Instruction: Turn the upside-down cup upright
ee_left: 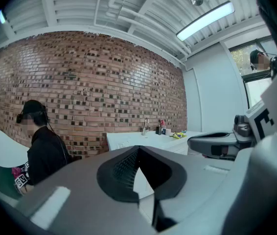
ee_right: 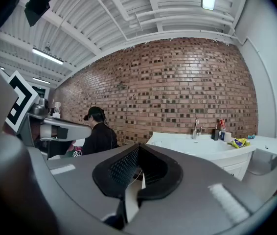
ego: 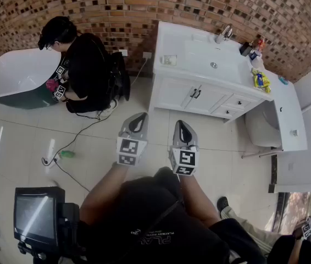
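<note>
Both grippers are held side by side in front of my body, above the tiled floor, well short of the white vanity counter (ego: 172,40). My left gripper (ego: 139,117) is shut with nothing in it, its jaws meeting at the tip (ee_left: 138,150). My right gripper (ego: 182,125) is likewise shut and empty (ee_right: 138,150). A small white cup (ee_right: 228,137) stands among bottles at the counter's far right, also small in the head view (ego: 256,62). It is too far off to tell which way up it is.
A faucet (ego: 224,34) and basin sit in the counter, with a yellow packet (ego: 261,80) near its right end. A person in black (ego: 87,67) crouches by a bathtub (ego: 10,73) on the left. A toilet (ego: 262,128) stands on the right, and a monitor (ego: 34,216) and floor cable on the lower left.
</note>
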`<state>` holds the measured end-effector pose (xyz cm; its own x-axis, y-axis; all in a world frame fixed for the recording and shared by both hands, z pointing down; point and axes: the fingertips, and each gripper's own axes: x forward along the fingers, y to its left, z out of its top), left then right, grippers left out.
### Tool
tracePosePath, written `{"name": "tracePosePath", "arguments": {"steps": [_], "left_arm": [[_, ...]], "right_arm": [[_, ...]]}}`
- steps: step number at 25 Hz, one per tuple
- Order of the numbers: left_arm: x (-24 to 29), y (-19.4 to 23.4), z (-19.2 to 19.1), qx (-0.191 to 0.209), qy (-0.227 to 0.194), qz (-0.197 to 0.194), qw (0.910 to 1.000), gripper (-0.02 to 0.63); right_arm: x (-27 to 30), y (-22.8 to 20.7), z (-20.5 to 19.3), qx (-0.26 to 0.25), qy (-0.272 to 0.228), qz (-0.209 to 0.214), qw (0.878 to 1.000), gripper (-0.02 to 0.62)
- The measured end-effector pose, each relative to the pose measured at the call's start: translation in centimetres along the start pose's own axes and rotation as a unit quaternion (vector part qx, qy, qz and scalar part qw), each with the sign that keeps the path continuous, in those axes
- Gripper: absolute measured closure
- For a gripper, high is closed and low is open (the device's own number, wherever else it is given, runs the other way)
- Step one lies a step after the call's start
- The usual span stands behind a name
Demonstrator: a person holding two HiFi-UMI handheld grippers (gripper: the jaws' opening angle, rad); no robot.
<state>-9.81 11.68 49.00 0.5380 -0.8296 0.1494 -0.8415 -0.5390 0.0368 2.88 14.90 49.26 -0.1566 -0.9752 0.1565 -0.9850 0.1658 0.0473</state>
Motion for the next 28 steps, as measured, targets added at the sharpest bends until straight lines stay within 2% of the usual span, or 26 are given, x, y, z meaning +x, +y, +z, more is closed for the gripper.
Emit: {"name": "tracePosePath", "arguments": {"steps": [7, 13, 28], "left_arm": [[0.2, 0.2, -0.3, 0.007, 0.006, -0.003, 1.0, 0.611], [0.8, 0.2, -0.5, 0.008, 0.013, 0.001, 0.9999, 0.611], [5.8, 1.6, -0.4, -0.01, 0.022, 0.018, 0.9996, 0.611]], "right_arm": [[0.2, -0.3, -0.6, 0.01, 0.001, -0.013, 1.0, 0.581], [0.8, -0.7, -0.6, 0.012, 0.003, -0.009, 1.0, 0.583], [5.6, -3.1, -0.6, 0.007, 0.014, 0.005, 1.0, 0.581]]}}
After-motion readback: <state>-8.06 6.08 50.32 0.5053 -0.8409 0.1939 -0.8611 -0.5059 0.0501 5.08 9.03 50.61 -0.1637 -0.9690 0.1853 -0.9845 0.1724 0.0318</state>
